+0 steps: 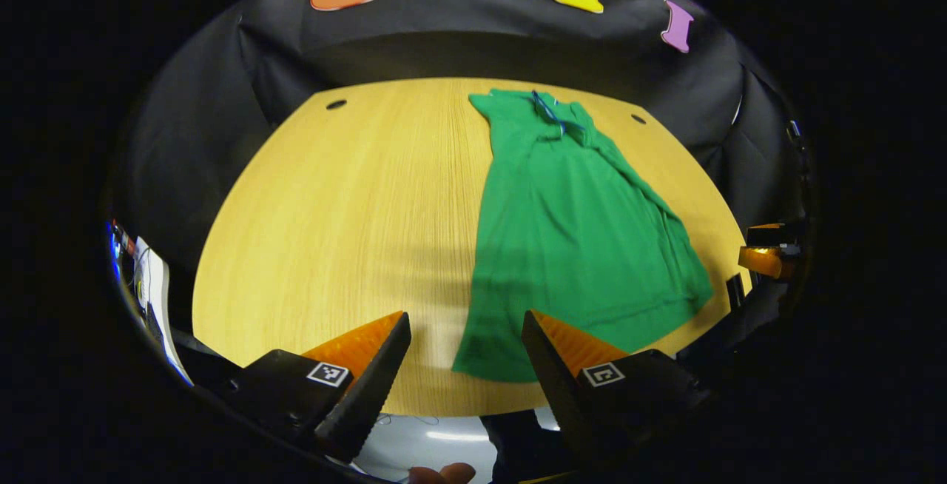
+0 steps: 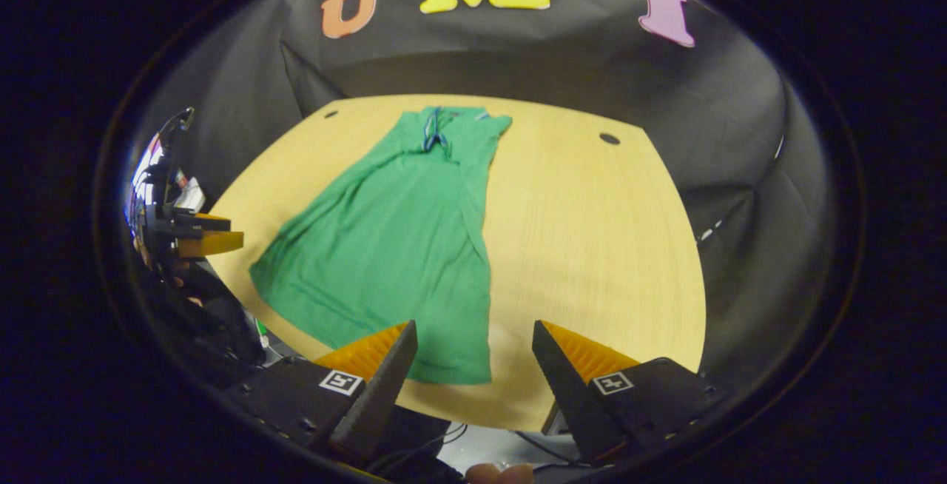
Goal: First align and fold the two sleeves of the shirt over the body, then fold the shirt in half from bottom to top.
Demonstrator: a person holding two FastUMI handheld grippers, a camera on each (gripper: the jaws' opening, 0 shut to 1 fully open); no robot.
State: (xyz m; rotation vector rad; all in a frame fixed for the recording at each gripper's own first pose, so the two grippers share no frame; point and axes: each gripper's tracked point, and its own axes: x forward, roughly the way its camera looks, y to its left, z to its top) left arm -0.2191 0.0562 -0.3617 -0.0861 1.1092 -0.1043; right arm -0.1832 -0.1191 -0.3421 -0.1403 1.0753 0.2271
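A green shirt [image 1: 570,240] lies flat on the wooden table [image 1: 348,217], collar at the far edge and hem near me, with both sleeves folded in over the body. My left gripper [image 1: 466,328] hovers open above the hem's left corner, nothing between its fingers. In the right gripper view the same shirt [image 2: 392,247] runs from the far edge down to the near edge. My right gripper [image 2: 473,336] is open above the hem's right corner, holding nothing. The other gripper shows at the right edge [image 1: 766,254] of the left gripper view and at the left edge [image 2: 196,236] of the right gripper view.
Bare tabletop [image 2: 592,247] spreads to the right of the shirt, and more of it lies to the shirt's left. Two small round holes [image 1: 336,104] [image 1: 638,119] sit near the far corners. Cables and floor [image 2: 488,439] show below the near edge. A fingertip [image 1: 444,474] shows at the bottom.
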